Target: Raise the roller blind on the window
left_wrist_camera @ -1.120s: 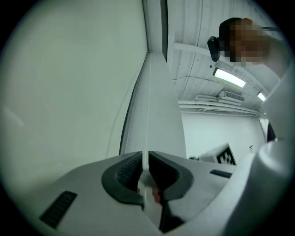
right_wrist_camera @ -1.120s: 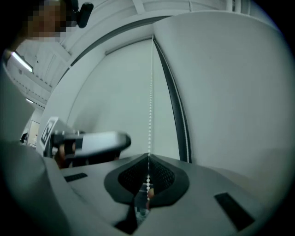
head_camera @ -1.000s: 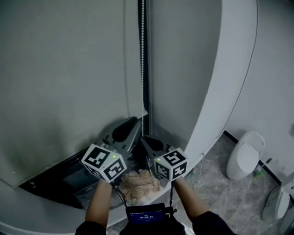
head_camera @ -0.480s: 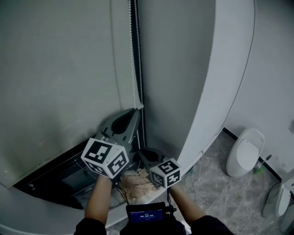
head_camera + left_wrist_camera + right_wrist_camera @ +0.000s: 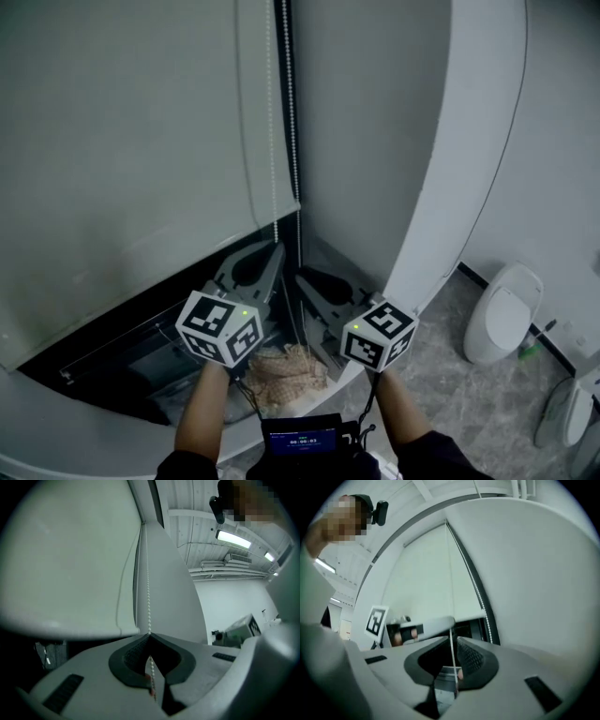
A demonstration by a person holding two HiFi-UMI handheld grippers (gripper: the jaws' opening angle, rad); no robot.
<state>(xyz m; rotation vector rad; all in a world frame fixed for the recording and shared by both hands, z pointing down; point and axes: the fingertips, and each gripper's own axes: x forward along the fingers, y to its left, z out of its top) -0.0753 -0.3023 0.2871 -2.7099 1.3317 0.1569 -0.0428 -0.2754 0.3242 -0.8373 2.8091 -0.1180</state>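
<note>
Roller blind hangs part-raised, its hem low on the window with dark glass showing below. Left gripper has its fingers pinched together on the bead chain, while right gripper fingers stand narrowly apart round 1 strand. Risks: beads slipping through the pinch, or a pull on the wrong strand lowering the blind.

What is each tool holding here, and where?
Left tool pinches one strand of the bead chain at its tips. Right tool surrounds a strand; whether it clamps cannot be told.
</note>
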